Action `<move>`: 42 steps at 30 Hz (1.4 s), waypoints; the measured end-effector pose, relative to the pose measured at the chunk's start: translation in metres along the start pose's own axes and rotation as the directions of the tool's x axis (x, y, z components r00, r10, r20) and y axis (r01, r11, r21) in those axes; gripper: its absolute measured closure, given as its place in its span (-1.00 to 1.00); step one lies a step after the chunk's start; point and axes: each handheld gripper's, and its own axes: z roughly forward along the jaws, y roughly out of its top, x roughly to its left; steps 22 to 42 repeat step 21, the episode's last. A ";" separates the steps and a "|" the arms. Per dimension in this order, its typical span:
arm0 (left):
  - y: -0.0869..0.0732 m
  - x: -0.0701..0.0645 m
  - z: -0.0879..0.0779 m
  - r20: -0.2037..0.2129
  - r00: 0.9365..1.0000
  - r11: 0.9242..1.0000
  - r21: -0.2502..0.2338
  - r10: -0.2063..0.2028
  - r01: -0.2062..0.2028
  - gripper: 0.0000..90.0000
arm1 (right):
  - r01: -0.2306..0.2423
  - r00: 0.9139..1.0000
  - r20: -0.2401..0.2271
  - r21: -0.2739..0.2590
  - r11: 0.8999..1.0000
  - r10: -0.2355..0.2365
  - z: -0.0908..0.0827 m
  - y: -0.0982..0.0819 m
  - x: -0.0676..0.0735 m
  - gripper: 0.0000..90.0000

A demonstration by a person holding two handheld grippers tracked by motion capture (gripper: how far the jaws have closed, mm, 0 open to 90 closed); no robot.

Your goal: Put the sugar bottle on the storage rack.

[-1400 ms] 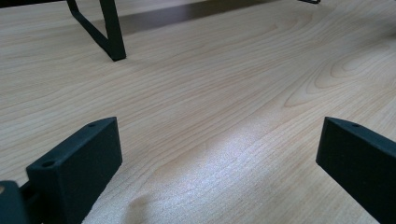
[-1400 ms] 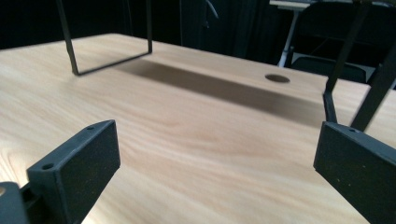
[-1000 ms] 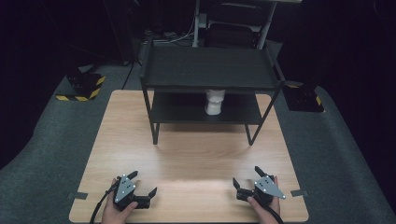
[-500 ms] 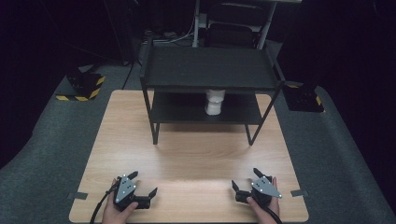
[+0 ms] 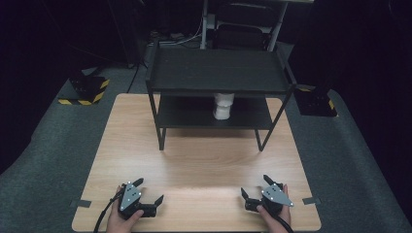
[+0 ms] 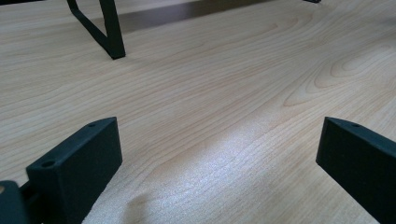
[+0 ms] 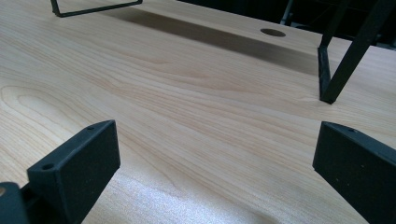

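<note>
Tools gape wide, empty, over table.

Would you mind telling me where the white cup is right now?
In the high view, the white cup stands on the lower shelf of the black rack, near its middle, far from both grippers.

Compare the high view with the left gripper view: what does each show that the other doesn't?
The high view alone shows the white cup on the lower shelf of the black rack, both hands, and the right gripper at the table's near edge. The left gripper view alone shows the wood grain close up between its own two wide-apart jaws. Both share the wooden table, the left gripper, open and empty, and one rack leg.
</note>
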 end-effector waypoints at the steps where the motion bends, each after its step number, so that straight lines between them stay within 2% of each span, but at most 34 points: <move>1: 0.000 0.000 0.000 0.000 1.000 1.000 0.000 -0.001 0.001 -0.99 | 0.001 1.000 -0.001 0.001 1.000 -0.001 0.000 0.000 0.000 -1.00; 16: 0.003 0.003 0.001 0.016 1.000 1.000 0.019 -0.002 0.002 -0.99 | -0.005 1.000 -0.006 -0.001 1.000 0.005 0.000 0.000 -0.001 -1.00; 42: 0.003 0.003 0.002 0.016 1.000 1.000 0.018 -0.001 0.001 -0.99 | -0.010 1.000 -0.002 -0.002 1.000 0.010 -0.001 -0.001 -0.001 -1.00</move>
